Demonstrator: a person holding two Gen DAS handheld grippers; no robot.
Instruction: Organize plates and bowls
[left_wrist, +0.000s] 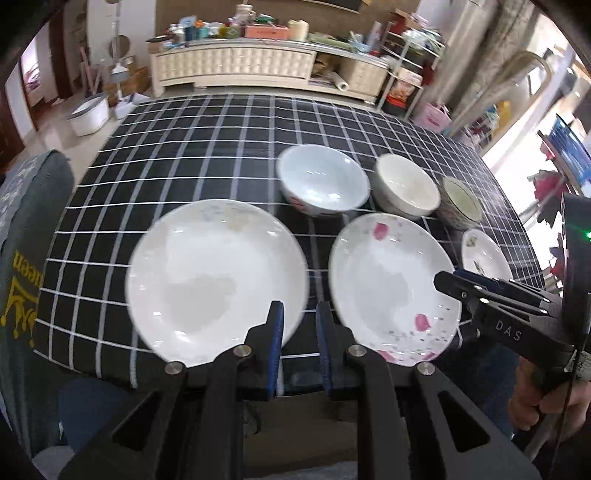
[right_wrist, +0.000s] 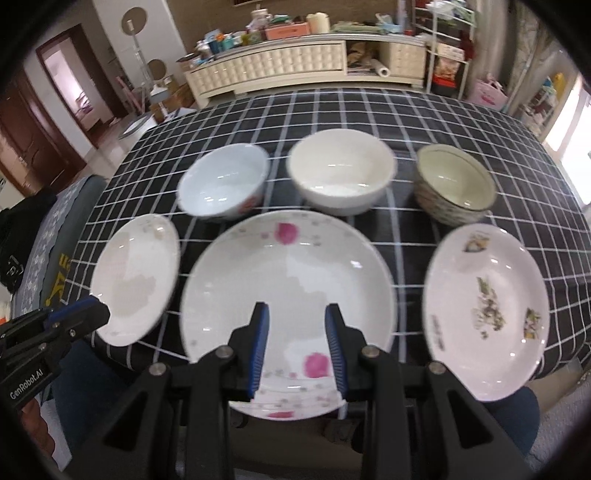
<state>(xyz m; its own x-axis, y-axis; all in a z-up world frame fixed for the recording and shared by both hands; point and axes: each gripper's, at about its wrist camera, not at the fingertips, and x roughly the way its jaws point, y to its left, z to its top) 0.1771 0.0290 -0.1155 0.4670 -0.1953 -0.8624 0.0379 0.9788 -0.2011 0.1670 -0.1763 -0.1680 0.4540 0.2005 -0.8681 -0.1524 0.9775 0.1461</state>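
Three plates lie in a front row on the checked tablecloth (left_wrist: 192, 147): a plain white plate (left_wrist: 207, 273) (right_wrist: 136, 277) at left, a pink-petal plate (left_wrist: 388, 284) (right_wrist: 291, 280) in the middle, a flower-print plate (right_wrist: 487, 306) (left_wrist: 484, 254) at right. Behind stand three bowls: a pale blue-white bowl (left_wrist: 321, 181) (right_wrist: 225, 181), a cream bowl (left_wrist: 406, 188) (right_wrist: 341, 170), a patterned greenish bowl (left_wrist: 460, 201) (right_wrist: 456, 182). My left gripper (left_wrist: 300, 321) is open and empty between the two left plates. My right gripper (right_wrist: 297, 325) is open and empty over the pink-petal plate's near part.
The table's near edge runs just in front of the plates. A grey cushioned chair (left_wrist: 26, 229) stands at the table's left. A cluttered cream cabinet (right_wrist: 306, 62) stands beyond the far edge. The far half of the cloth (right_wrist: 369, 110) is bare.
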